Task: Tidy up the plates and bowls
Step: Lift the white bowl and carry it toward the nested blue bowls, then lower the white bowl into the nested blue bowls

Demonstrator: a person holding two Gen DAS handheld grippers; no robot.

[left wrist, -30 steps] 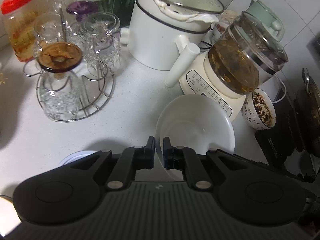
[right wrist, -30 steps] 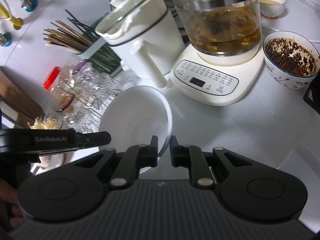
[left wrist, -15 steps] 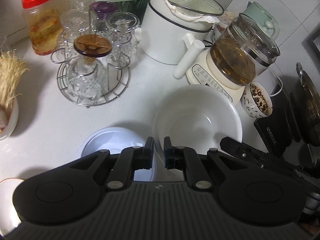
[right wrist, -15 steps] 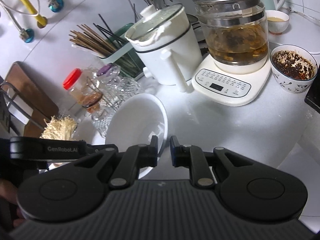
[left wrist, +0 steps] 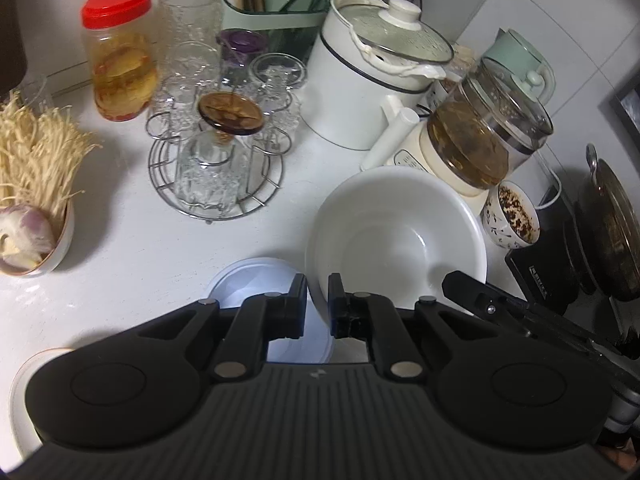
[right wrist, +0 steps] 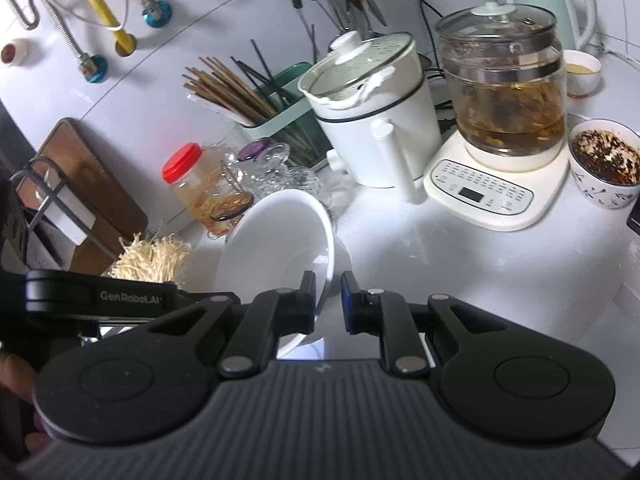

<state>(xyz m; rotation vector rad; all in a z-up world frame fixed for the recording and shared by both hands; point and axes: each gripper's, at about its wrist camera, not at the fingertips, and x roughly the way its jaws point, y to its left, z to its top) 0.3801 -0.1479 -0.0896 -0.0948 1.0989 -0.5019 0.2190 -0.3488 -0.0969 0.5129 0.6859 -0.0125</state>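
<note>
two tools (left wrist: 318,306) (right wrist: 328,302) pinching white bowl (left wrist: 396,240), rim gripped

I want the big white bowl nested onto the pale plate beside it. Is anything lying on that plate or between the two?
Nothing visible. Both tongs grip the white bowl's rim, left tongs and right tongs. The pale plate lies right beside it, its visible part bare; the left tongs hide its near part.

My left gripper (left wrist: 317,306) and right gripper (right wrist: 328,304) are matte black, each with ribbed grey housing, two round discs, silver pivot screws on angled linkage arms, blue padding on one right fingertip, and white "GenRobot.AI" lettering along the left one's side.
</note>
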